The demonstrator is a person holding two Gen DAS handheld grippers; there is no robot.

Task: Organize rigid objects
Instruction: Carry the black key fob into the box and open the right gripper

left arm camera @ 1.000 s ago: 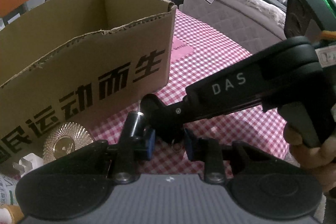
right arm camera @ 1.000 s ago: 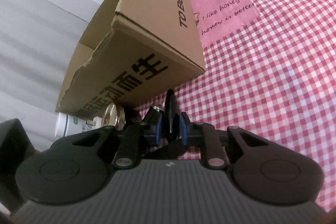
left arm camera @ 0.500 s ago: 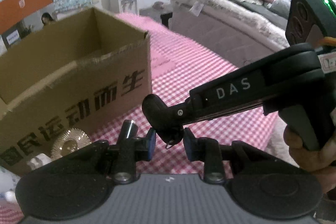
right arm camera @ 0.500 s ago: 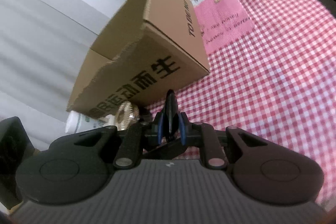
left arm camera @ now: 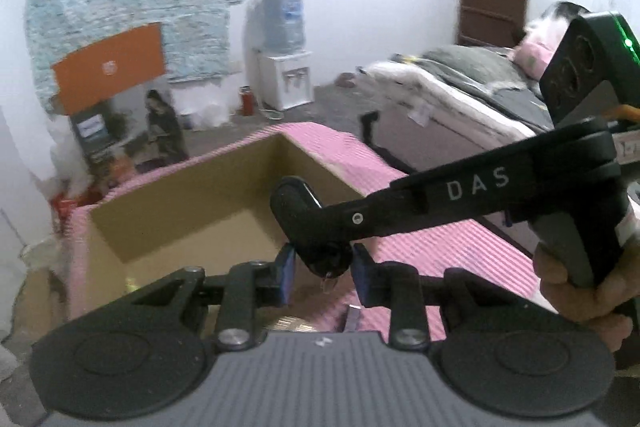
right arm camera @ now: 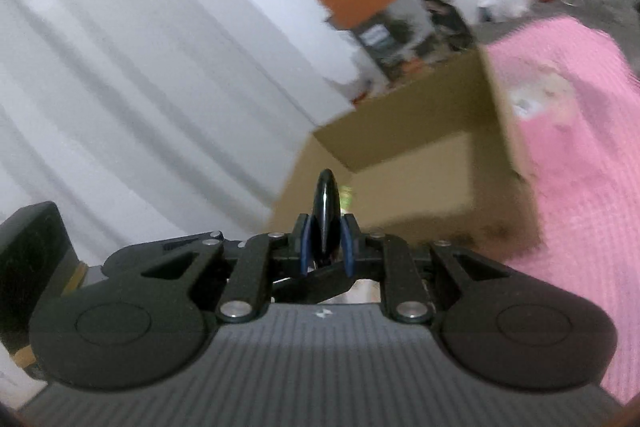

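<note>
**Condition.** The right hand-held gripper is clamped on a slim black item, which stands edge-on between its blue pads and juts out past them. In the left wrist view this gripper reaches in from 3 o'clock, with the person's hand on its handle. The item's lower part hangs directly between the pads of the left hand-held gripper. Those pads are narrowly apart and flank the item closely. Whether they press on it cannot be told, because the frame is blurred there.

**Change noted.** A second ago both grippers were low over the tabletop, with the printed front wall of the cardboard box rising above them. Both have since lifted together, carrying the item with them. The cameras now look over the rim, so the front wall has dropped out of sight and the box's open interior shows. It lies at 10 o'clock of the left gripper and at 1 o'clock of the right.

**Location of the task item.** It is held in the air, clear of the pink checked cloth, just short of the box's near wall and above rim height.

**Assessment.** The lift appears complete enough to clear the rim. The step in hand is judged to be the carry to the box. What remains is to bring the item forward over the opening and release it. The heavy blur indicates fast travel, so the near wall could be clipped.
</note>
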